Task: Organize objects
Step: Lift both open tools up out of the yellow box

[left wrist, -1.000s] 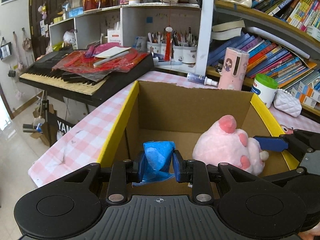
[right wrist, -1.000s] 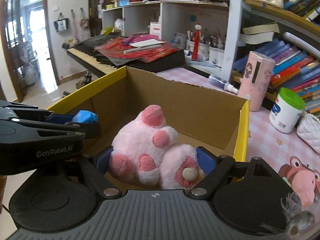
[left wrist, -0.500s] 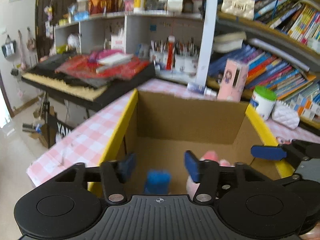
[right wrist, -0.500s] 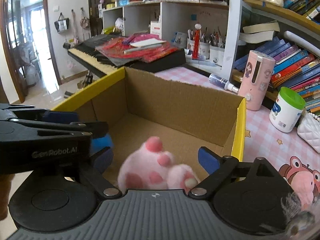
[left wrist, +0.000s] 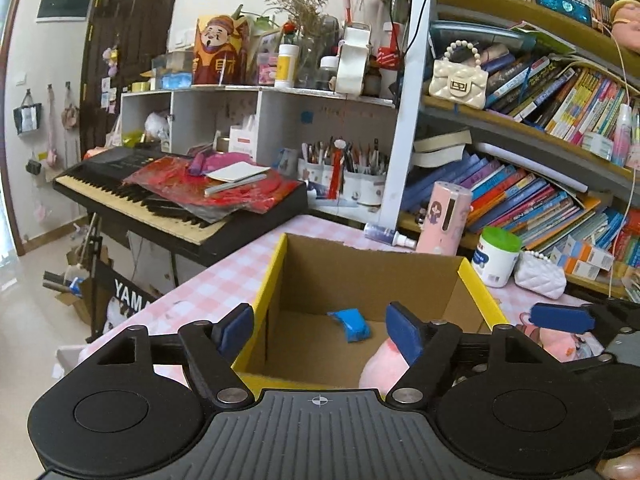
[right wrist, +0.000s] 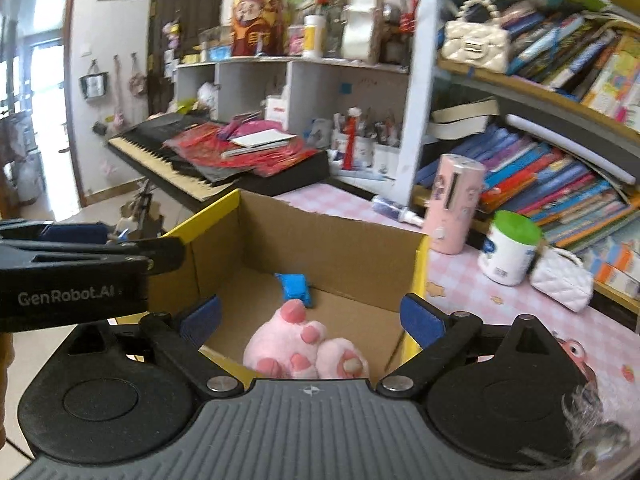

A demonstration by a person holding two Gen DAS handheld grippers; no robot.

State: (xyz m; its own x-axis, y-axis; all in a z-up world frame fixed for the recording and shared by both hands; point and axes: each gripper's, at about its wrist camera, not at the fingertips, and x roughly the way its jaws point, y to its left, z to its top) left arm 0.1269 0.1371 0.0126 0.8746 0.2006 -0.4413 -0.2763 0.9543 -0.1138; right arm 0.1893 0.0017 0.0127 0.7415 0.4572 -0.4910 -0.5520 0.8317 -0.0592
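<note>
Since a sec ago both my hand-held grippers have let go & pulled up/back from the cardboard box [left wrist: 372, 276]: the blue packet [left wrist: 351, 323] that sat pinched in my left hand-held gripper [left wrist: 320, 330] now lies loose on the box floor, & the pink plush toy [right wrist: 304, 344] that was between the pads of my right hand-held gripper [right wrist: 310, 318] now sits on the box floor too. Left jaws have just been opening, now spread w/ nothing between them. Right jaws have just been opening too, now spread wide, nothing pinched; the plush is below them, apart from the pads. In the right wrist view the packet lies just behind the plush, towards the far wall of the box; can't tell if they touch. The box has yellow top edges & stands on the table [left wrist: 224, 280] w/ a pink checked cloth. Beyond the box, near its far right corner: a pink cylinder [right wrist: 454, 204], a white jar w/ green lid [right wrist: 510, 248], a white quilted purse [right wrist: 562, 280]. Left of the table is a keyboard [left wrist: 168, 204] w/ red stuff piled on it. Bookshelves [left wrist: 540, 184] fill the right side.
</note>
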